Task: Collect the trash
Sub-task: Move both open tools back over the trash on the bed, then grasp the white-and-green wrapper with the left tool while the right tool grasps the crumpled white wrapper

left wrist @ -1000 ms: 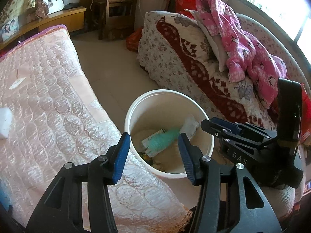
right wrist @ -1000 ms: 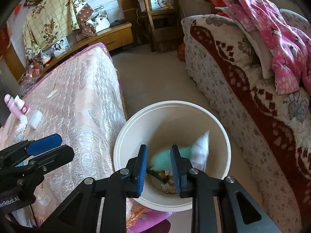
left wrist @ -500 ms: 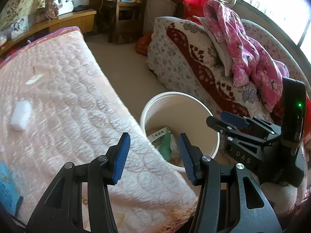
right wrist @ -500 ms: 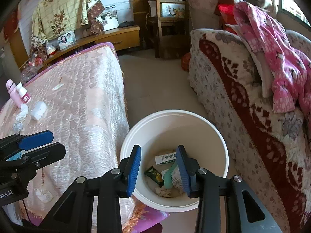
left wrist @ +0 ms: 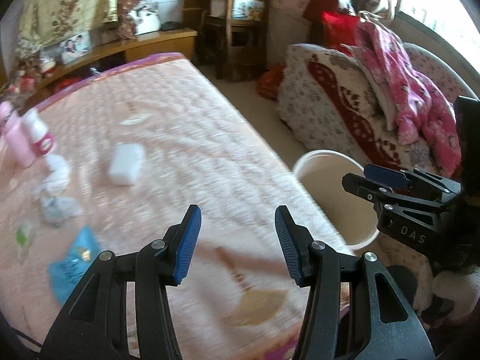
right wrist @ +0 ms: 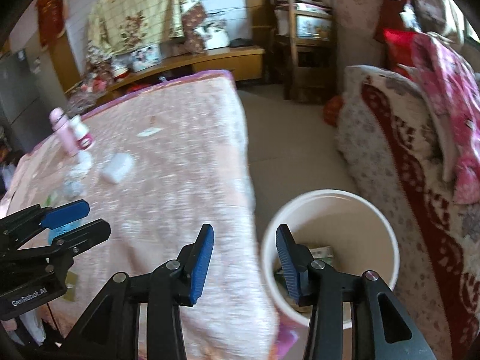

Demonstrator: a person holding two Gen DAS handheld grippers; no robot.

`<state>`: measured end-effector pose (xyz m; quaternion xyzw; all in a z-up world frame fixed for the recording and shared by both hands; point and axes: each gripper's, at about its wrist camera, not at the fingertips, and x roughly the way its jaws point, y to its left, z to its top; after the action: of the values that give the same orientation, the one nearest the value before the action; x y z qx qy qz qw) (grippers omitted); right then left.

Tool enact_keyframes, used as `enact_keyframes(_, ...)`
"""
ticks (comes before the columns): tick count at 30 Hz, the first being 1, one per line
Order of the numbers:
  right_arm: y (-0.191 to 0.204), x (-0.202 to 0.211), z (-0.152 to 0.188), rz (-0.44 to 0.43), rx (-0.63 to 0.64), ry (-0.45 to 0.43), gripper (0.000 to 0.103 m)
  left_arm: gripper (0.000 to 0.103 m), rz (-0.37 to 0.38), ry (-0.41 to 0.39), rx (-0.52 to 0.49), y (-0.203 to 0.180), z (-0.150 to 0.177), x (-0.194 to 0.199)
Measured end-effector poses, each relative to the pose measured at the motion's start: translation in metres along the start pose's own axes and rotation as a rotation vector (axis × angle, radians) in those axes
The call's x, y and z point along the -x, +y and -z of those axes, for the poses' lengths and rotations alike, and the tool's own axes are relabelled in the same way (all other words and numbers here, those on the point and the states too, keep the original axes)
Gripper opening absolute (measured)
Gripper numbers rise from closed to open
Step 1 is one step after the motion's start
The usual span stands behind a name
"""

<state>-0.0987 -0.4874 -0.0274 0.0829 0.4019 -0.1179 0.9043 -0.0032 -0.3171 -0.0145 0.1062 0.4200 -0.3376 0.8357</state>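
Observation:
A white bucket (right wrist: 387, 234) stands on the floor between the bed and the sofa, with wrappers in its bottom; its rim also shows in the left wrist view (left wrist: 318, 156). My left gripper (left wrist: 237, 241) is open and empty above the pink quilted bed (left wrist: 195, 138). My right gripper (right wrist: 244, 258) is open and empty over the bed edge beside the bucket. On the bed lie a white packet (left wrist: 126, 165), crumpled tissues (left wrist: 57, 201) and a blue wrapper (left wrist: 73, 261).
Two pink bottles (left wrist: 27, 141) stand at the bed's left side. A patterned sofa (right wrist: 420, 156) with a pink garment (left wrist: 414, 90) is on the right. A wooden chair (left wrist: 240, 30) and a low shelf (right wrist: 210, 60) are at the back.
Both grippers swung left, away from the bucket and over the bed. The right gripper, nearly shut above a teal wrapper one second ago, has opened wide; the wrapper lies in the bucket.

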Motion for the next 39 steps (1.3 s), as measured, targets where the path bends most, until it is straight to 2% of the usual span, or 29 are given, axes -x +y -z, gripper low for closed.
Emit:
enact_keyframes(13, 0.118, -0.037, -0.003, -0.197, 0.114, 0.069, 0.042, 0.05, -0.154, -0.005, 0.156, 0.128, 0.045, 0.045)
enact_keyframes(21, 0.18, -0.069, -0.01, -0.292, 0.156, 0.126, 0.042, 0.05, -0.192, 0.006, 0.261, 0.214, 0.076, 0.053)
enact_keyframes(24, 0.204, -0.081, -0.017, -0.342, 0.175, 0.138, 0.044, 0.056, -0.194, 0.002, 0.286, 0.24, 0.082, 0.053)
enact_keyframes(27, 0.226, -0.093, -0.027, -0.395, 0.188, 0.143, 0.06, 0.058, -0.186, 0.0, 0.296, 0.265, 0.085, 0.05)
enact_keyframes(28, 0.233, -0.096, -0.031, -0.408, 0.194, 0.144, 0.062, 0.058, -0.19, -0.002, 0.297, 0.275, 0.086, 0.048)
enact_keyframes(32, 0.268, -0.12, -0.043, -0.445, 0.248, 0.153, 0.063, 0.059, -0.205, 0.0, 0.287, 0.3, 0.083, 0.039)
enact_keyframes(39, 0.315, -0.164, -0.058, -0.432, 0.326, 0.175, 0.063, 0.059, -0.211, 0.053, 0.218, 0.321, 0.078, 0.006)
